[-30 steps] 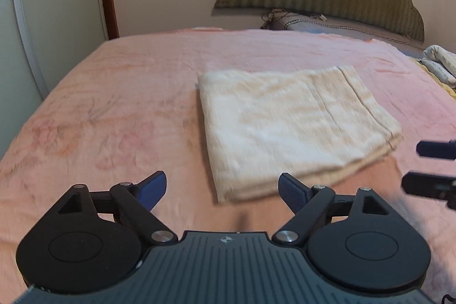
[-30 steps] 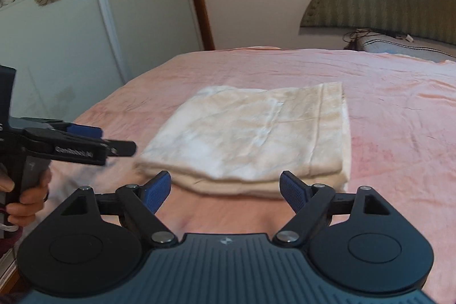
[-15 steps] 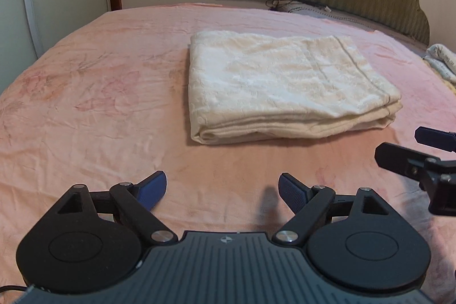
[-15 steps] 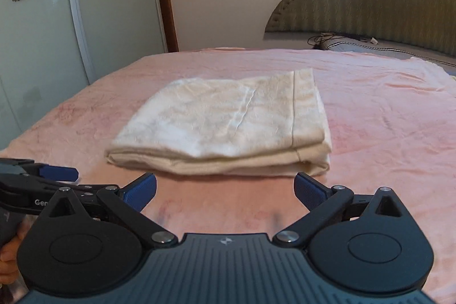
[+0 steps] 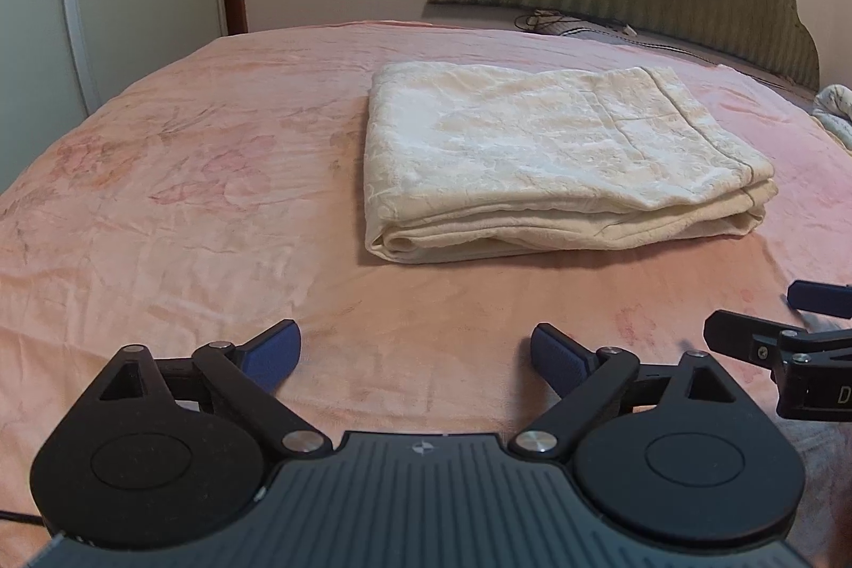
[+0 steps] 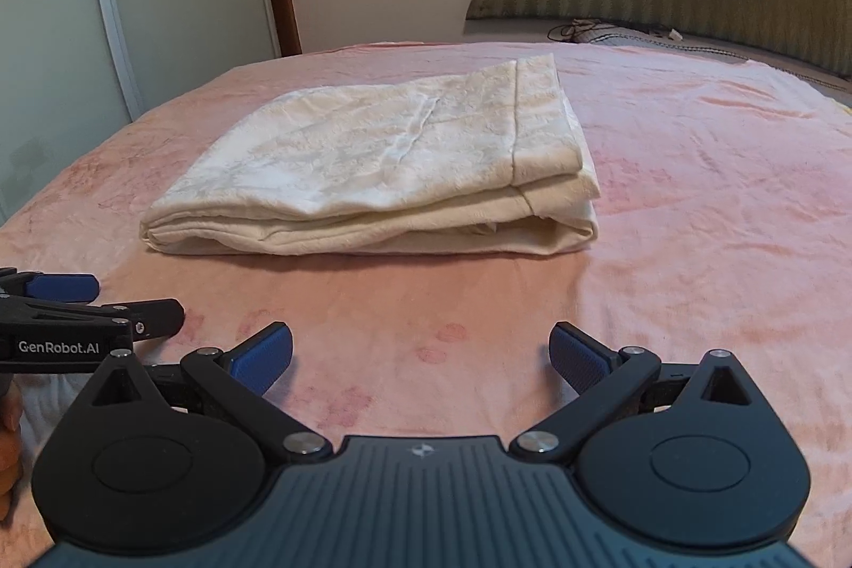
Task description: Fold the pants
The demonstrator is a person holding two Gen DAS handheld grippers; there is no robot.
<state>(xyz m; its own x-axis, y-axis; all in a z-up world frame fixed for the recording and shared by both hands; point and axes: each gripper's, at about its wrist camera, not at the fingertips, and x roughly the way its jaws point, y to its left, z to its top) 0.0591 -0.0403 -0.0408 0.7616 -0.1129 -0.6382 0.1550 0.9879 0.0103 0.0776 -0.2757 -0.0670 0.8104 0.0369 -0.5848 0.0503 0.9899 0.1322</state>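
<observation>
Cream pants folded in stack on pink bed; left hand-held gripper wide open, empty; right hand-held gripper likewise, both short of stack

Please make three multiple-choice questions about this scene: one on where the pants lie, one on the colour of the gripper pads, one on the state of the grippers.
1. Where do the folded pants lie?
A. on the pink bedspread
B. on the floor
C. in a drawer

2. What colour are the left gripper pads?
A. red
B. blue
C. white

3. How stand the left gripper and the right gripper?
A. both shut on cloth
B. one open, one shut
C. both open, empty

Answers: 1 A, the bedspread surrounds them; 2 B, blue pads show; 3 C, wide gaps, nothing held.
</observation>
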